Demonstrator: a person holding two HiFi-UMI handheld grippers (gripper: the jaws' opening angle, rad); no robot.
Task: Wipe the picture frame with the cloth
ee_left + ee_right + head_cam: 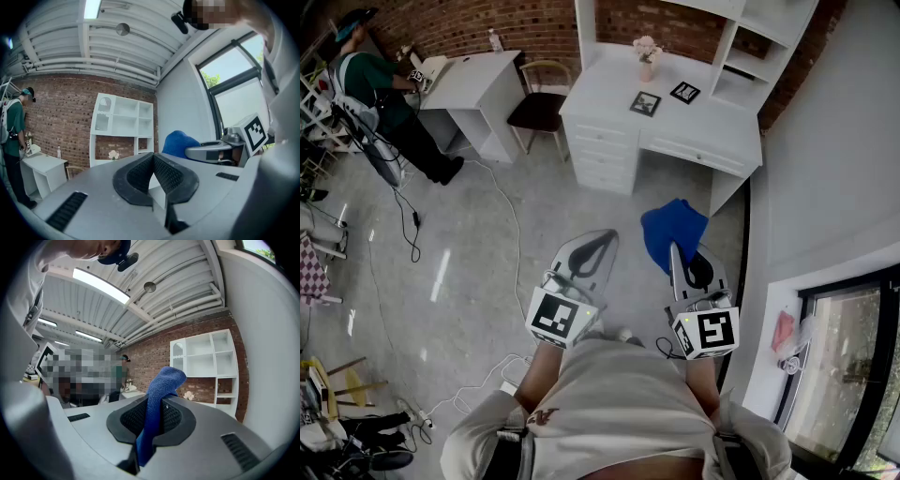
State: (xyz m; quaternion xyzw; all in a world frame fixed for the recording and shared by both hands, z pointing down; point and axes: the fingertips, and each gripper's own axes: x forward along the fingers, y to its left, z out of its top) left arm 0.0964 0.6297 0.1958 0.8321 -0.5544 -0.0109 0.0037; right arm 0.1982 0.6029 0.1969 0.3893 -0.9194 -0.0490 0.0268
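Note:
Two small dark picture frames (pixel 645 103) (pixel 685 92) stand on the white desk (pixel 609 80) across the room, far from both grippers. A blue cloth (pixel 675 230) hangs from my right gripper (pixel 673 247), whose jaws are shut on it; in the right gripper view the cloth (pixel 161 385) sticks up between the black pads. My left gripper (pixel 607 236) is held beside it at waist height. Its pads (pixel 161 171) meet with nothing between them. The cloth (pixel 180 143) also shows at the right of the left gripper view.
A pink flower vase (pixel 646 56) stands on the desk under white shelves (pixel 750 37). A chair (pixel 539 103) sits left of the desk. A person (pixel 380 94) works at a second white desk (pixel 473 89). Cables (pixel 502 216) trail over the grey floor. A window (pixel 853 366) is at right.

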